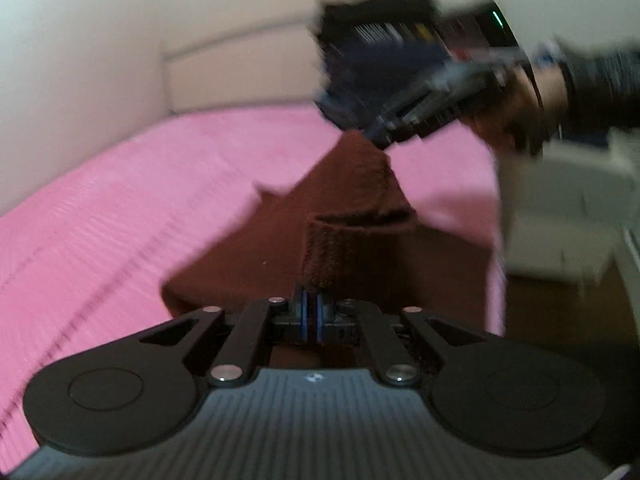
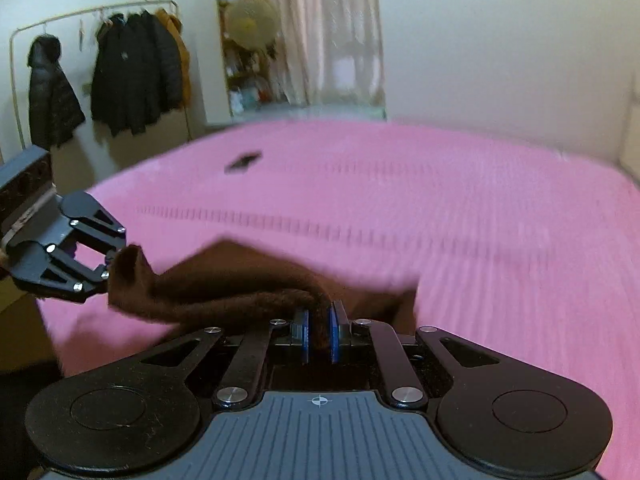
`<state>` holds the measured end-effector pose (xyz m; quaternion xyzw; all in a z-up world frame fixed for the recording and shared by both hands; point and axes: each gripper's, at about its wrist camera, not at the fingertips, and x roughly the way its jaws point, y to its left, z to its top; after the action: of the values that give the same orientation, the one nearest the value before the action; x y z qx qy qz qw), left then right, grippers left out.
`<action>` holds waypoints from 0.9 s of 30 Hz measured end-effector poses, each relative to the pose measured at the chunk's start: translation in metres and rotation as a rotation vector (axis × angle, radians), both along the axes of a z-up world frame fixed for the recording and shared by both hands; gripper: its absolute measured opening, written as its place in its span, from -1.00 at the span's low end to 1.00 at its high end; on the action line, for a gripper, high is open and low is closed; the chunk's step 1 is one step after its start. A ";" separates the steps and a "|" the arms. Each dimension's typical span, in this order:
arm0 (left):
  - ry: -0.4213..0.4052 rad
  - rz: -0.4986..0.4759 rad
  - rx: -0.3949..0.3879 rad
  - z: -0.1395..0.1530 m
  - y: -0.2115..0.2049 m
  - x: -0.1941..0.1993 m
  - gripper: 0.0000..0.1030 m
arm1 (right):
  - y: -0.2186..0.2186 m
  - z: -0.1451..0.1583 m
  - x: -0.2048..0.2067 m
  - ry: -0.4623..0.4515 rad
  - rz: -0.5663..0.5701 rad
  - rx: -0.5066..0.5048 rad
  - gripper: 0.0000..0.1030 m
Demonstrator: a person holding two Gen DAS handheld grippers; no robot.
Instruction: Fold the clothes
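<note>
Both my grippers pinch the brown cloth: left gripper fingers clamped on one edge, right gripper on another, above pink bed.

Cloth held between two claws over the bed.

The cloth runs from the right claw, which pinches one edge, out to its left, where the left claw grips the other end. From the left claw, the cloth stretches ahead and to the right up to the right claw. The bed lies under and beyond both. Behind the bed, left of the right claw, coats hang on a rack; a headboard stands past the left claw.
</note>
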<state>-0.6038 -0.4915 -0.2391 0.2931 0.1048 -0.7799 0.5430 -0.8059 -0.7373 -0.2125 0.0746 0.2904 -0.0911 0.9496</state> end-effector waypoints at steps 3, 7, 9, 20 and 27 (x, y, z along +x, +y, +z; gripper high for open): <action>-0.129 -0.037 0.039 -0.027 0.019 -0.041 -0.96 | 0.024 -0.025 -0.018 0.080 -0.013 -0.023 -0.83; -0.210 -0.009 0.030 -0.038 0.029 -0.059 -0.95 | 0.056 -0.034 -0.029 0.123 -0.037 -0.051 -0.83; -0.206 0.016 0.016 -0.034 0.031 -0.053 -0.95 | 0.071 -0.032 -0.032 0.136 -0.042 -0.074 -0.83; -0.311 0.000 -0.066 -0.032 0.049 -0.051 -0.82 | 0.074 -0.027 -0.022 -0.035 -0.205 0.196 0.57; -0.466 -0.170 -0.117 -0.040 0.053 -0.069 -0.23 | 0.028 -0.046 0.002 -0.054 -0.358 0.434 0.57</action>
<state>-0.6728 -0.4387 -0.2788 0.4406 -0.0936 -0.7390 0.5010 -0.8037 -0.7092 -0.2588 0.3284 0.2601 -0.1909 0.8877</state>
